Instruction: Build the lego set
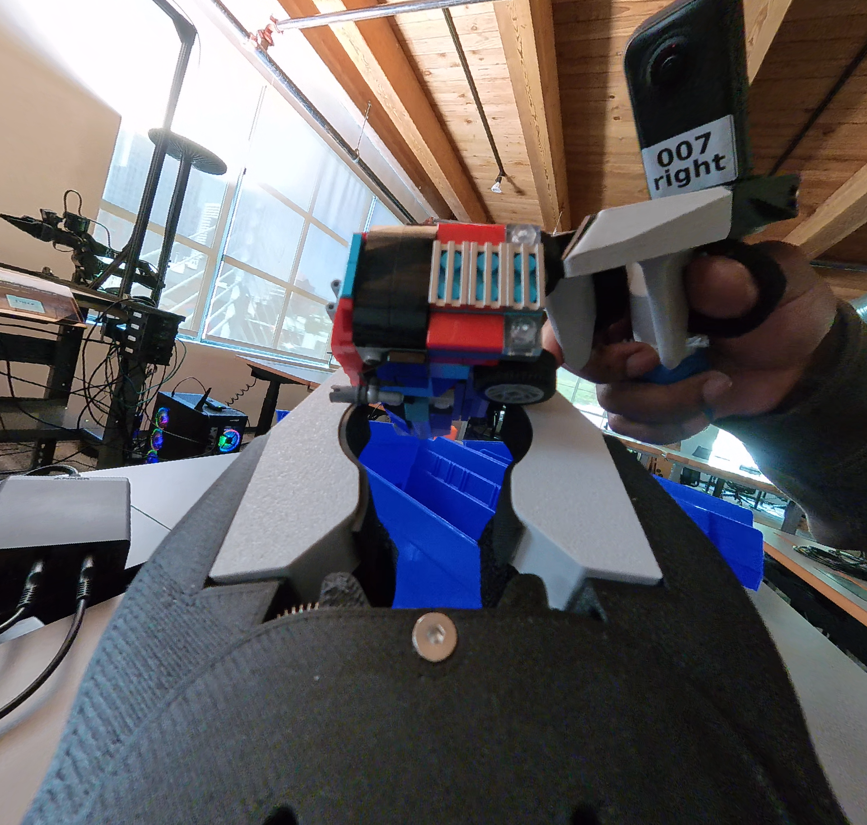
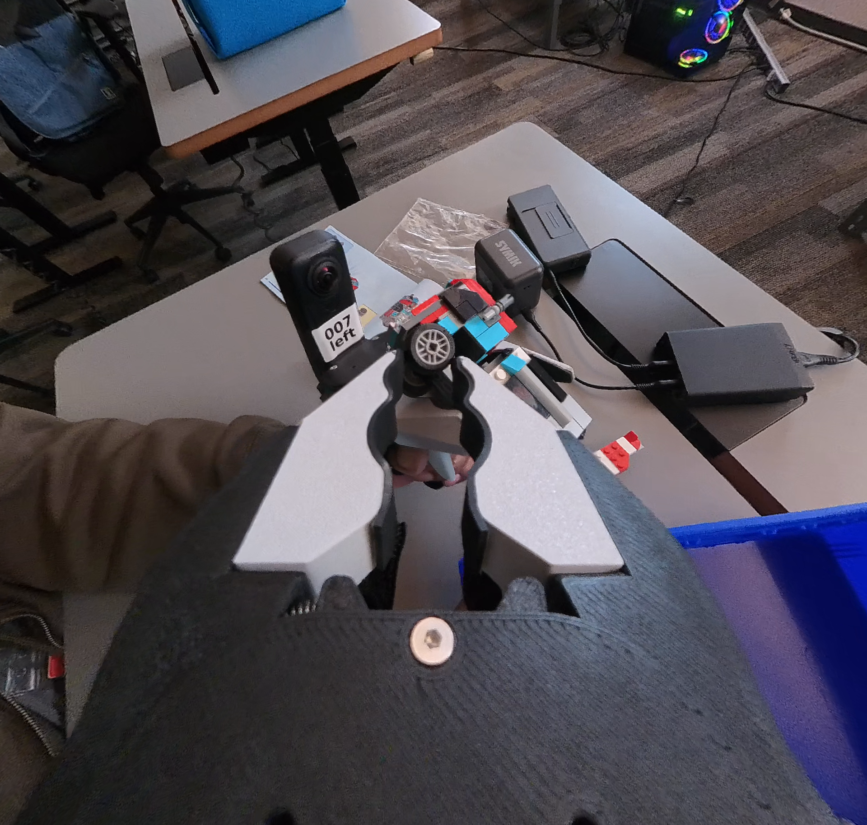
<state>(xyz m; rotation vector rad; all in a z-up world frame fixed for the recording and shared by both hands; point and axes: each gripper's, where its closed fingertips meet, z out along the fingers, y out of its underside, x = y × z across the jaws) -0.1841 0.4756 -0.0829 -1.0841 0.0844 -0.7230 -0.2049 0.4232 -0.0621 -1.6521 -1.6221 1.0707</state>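
A toy truck of red, blue, black and grey bricks [image 1: 441,305] is held in the air between both grippers. In the left wrist view my left gripper [image 1: 436,408] has its fingers wide apart, one on each side of the truck's underside. Its left tip is at a grey rod and its right tip at a wheel [image 1: 516,387]. My right gripper [image 1: 556,286], held by a hand, grips the truck's front end. In the right wrist view my right gripper [image 2: 429,366] is shut on the truck [image 2: 469,319] at its grey-rimmed wheel [image 2: 431,345]. A finger [image 2: 558,371] of the left gripper shows beside the truck.
Below is a grey table [image 2: 187,357] with a loose red and white brick piece [image 2: 619,451], black power boxes [image 2: 736,361] with cables, a clear plastic bag [image 2: 436,235] and a paper leaflet [image 2: 375,277]. Blue bins [image 2: 797,615] stand at the near right and also show in the left wrist view [image 1: 436,497]. The gap from one gripper's tips to the other's is roughly 6 cm.
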